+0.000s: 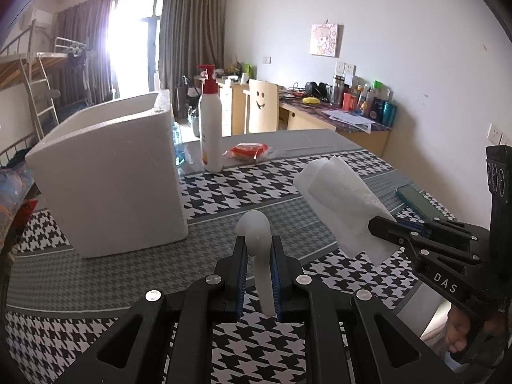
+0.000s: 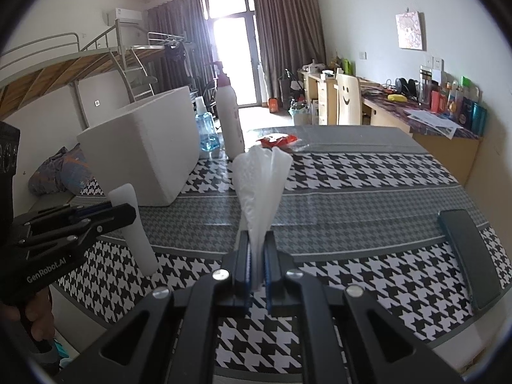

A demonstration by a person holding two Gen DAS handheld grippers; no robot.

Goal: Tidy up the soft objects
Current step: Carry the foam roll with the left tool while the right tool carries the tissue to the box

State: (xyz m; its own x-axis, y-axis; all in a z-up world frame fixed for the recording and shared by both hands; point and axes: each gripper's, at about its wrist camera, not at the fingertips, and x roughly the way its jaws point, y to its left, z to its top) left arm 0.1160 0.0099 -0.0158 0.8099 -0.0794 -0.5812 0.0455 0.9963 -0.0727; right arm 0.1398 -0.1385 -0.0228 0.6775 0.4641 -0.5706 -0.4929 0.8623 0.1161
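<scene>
My left gripper [image 1: 258, 249] is shut on a white foam stick [image 1: 257, 243] and holds it above the houndstooth table; the stick also shows in the right wrist view [image 2: 134, 224]. My right gripper [image 2: 256, 249] is shut on a folded white tissue [image 2: 260, 185] that fans upward; the tissue also shows in the left wrist view [image 1: 339, 198]. A white foam box [image 1: 108, 176], open at the top, stands on the table to the left; it also shows in the right wrist view [image 2: 144, 150].
A white pump bottle [image 1: 209, 121] and a red snack packet [image 1: 248, 151] stand behind the box, with a blue bottle [image 2: 206, 131] beside it. A dark phone [image 2: 470, 256] lies at the table's right edge. A desk and chair stand beyond.
</scene>
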